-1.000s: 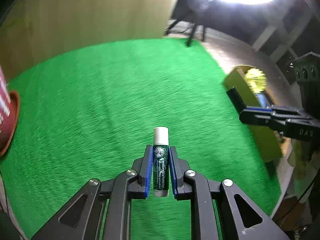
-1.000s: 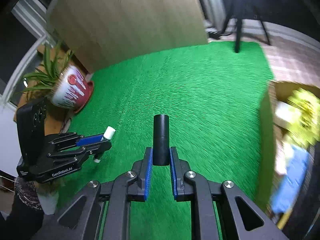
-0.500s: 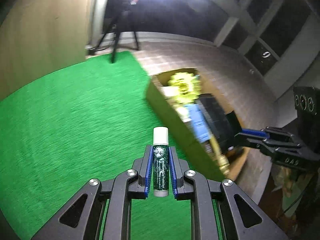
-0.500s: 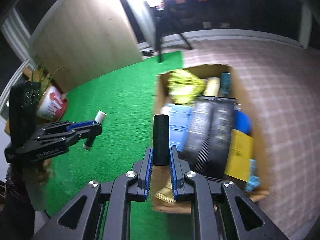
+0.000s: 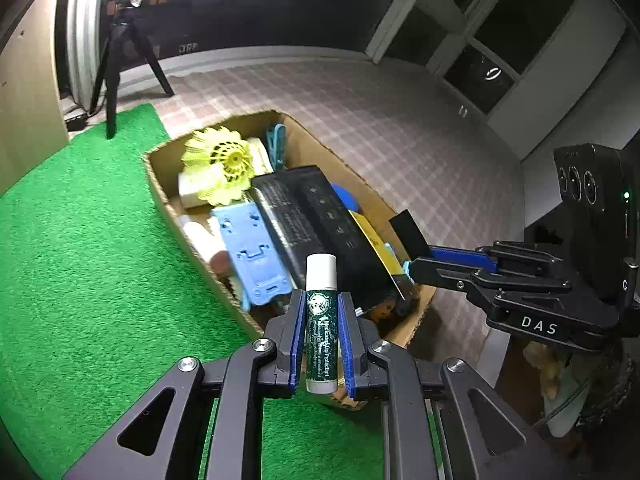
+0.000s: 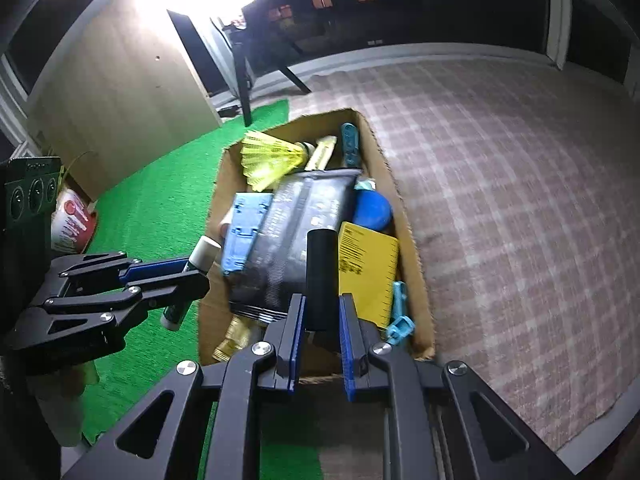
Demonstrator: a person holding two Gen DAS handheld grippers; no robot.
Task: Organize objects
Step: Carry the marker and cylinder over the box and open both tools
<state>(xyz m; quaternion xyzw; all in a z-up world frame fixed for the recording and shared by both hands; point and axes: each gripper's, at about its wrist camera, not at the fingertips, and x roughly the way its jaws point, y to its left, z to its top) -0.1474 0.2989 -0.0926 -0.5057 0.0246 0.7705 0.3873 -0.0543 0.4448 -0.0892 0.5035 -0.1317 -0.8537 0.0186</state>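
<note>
Above the cardboard box [image 5: 160, 196], both grippers tilt steeply downward. One, the left gripper [image 5: 322, 344], clamps a green lip balm tube [image 5: 321, 322] upright between its blue pads, white cap up, at the box's near end. Beside it, the right gripper [image 6: 322, 340] pinches a black cylinder [image 6: 322, 280] over the crammed box, above a yellow card [image 6: 368, 272].
</note>
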